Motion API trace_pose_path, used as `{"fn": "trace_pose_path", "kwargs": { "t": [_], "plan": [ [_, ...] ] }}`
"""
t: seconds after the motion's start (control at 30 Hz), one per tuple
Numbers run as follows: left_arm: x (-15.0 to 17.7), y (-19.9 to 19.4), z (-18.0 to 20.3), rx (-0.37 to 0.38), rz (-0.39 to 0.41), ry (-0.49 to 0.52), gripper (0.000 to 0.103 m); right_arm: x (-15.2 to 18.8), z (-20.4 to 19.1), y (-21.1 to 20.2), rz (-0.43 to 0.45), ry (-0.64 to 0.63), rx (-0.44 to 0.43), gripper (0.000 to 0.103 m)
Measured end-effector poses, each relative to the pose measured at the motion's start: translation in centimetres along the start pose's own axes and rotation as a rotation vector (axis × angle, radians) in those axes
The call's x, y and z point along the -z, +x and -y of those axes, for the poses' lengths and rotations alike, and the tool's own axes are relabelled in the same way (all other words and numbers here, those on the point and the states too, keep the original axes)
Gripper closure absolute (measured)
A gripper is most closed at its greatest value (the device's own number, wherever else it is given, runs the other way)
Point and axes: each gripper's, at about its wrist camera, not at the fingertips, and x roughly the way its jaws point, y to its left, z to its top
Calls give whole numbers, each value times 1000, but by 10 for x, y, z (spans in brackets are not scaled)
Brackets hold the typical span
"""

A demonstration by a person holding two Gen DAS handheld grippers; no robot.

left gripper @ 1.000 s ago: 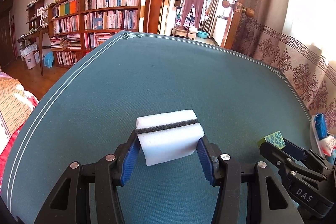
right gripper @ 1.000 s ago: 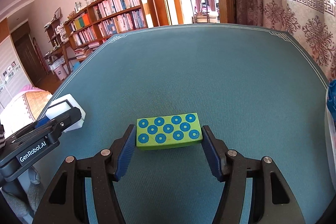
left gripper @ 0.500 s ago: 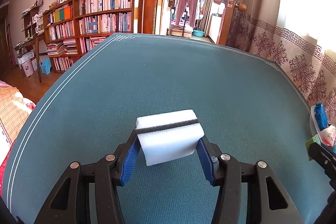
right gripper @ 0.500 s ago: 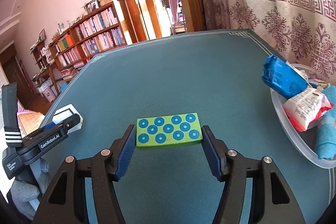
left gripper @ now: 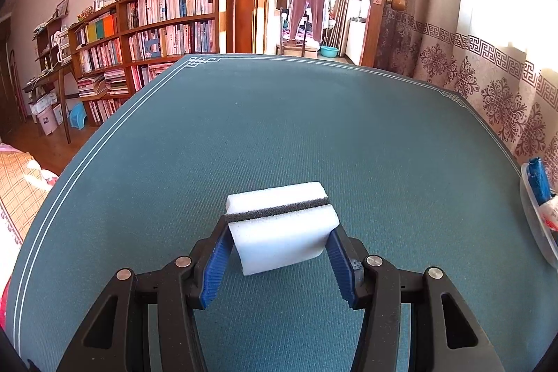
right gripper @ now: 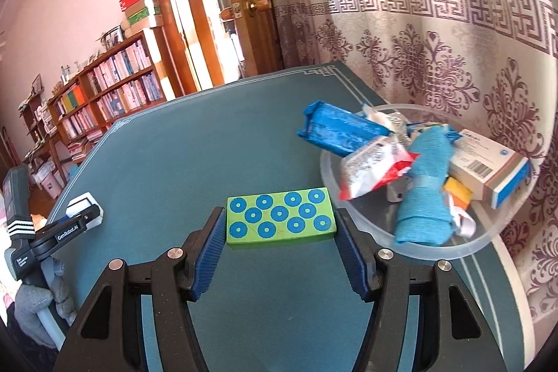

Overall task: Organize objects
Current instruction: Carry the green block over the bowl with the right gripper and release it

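Observation:
My left gripper point(left gripper: 279, 232) is shut on a white sponge with a dark stripe point(left gripper: 282, 225) and holds it above the teal table point(left gripper: 279, 128). My right gripper point(right gripper: 280, 225) is shut on a green block with blue dots point(right gripper: 280, 220), just left of a clear plastic bowl point(right gripper: 453, 248). The bowl holds a blue packet point(right gripper: 338, 129), a red and white packet point(right gripper: 373, 168), a blue cloth roll point(right gripper: 423, 194) and a white box point(right gripper: 488, 169). The left gripper with the sponge also shows at the left of the right wrist view point(right gripper: 83, 208).
The bowl's rim point(left gripper: 538, 225) shows at the right edge of the left wrist view. A patterned curtain point(right gripper: 453, 58) hangs right behind the table's right side. Bookshelves point(left gripper: 157, 33) and an open doorway point(left gripper: 307, 6) lie beyond the far edge.
My right gripper has swung right with the green block, bringing the bowl into view close beside it. My left gripper has turned slightly right with the sponge still in it.

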Motion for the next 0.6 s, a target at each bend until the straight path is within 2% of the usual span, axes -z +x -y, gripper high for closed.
{"fn": "trace_pose_path", "kwargs": {
  "t": [0.3, 0.6],
  "plan": [
    [1, -4, 5, 3, 3, 14, 47, -12, 37, -12, 39, 44, 63, 40],
    [2, -10, 15, 37, -2, 43, 47, -55, 54, 4, 80, 15, 113, 40]
  ]
}}
